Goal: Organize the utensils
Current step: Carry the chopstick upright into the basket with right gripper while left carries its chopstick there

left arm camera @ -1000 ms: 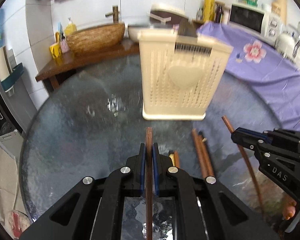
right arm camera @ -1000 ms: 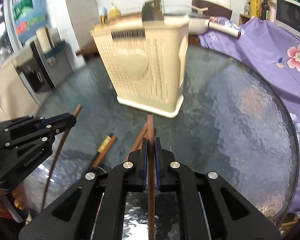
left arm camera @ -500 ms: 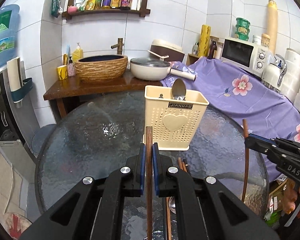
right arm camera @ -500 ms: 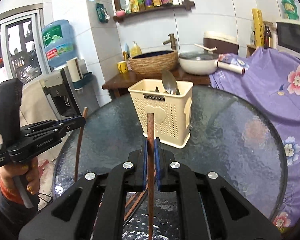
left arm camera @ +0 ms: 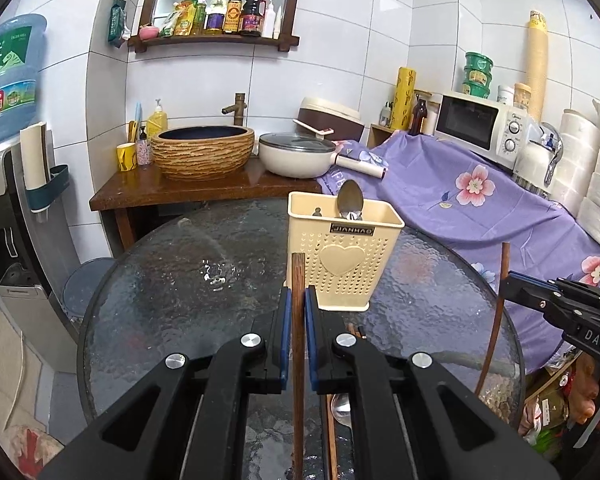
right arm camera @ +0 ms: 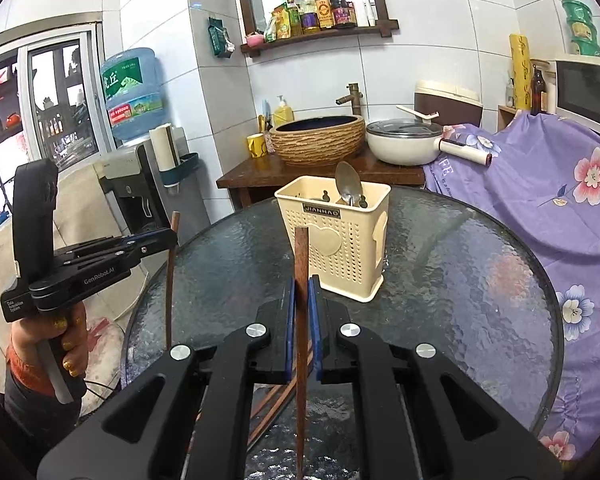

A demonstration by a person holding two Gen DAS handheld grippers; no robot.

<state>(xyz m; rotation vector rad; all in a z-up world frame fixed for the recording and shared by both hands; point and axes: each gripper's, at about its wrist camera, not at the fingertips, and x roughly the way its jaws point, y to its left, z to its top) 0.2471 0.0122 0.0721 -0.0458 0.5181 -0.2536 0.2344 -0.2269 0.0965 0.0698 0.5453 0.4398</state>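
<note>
My left tongs [left arm camera: 298, 312] and right tongs [right arm camera: 302, 300] each clamp one chopstick [left arm camera: 298, 280] upright, ready for the cream holder [left arm camera: 342, 256] on the desk [left arm camera: 172, 280].

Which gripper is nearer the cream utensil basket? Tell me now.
Left, though only narrowly. The left gripper faces the basket squarely on its heart-marked front, holding a chopstick; the right gripper stands off toward its right front corner, also holding one.

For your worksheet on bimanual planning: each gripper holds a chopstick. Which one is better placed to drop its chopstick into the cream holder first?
Roughly even, slightly the left gripper: its chopstick lines up near the cream holder.
</note>
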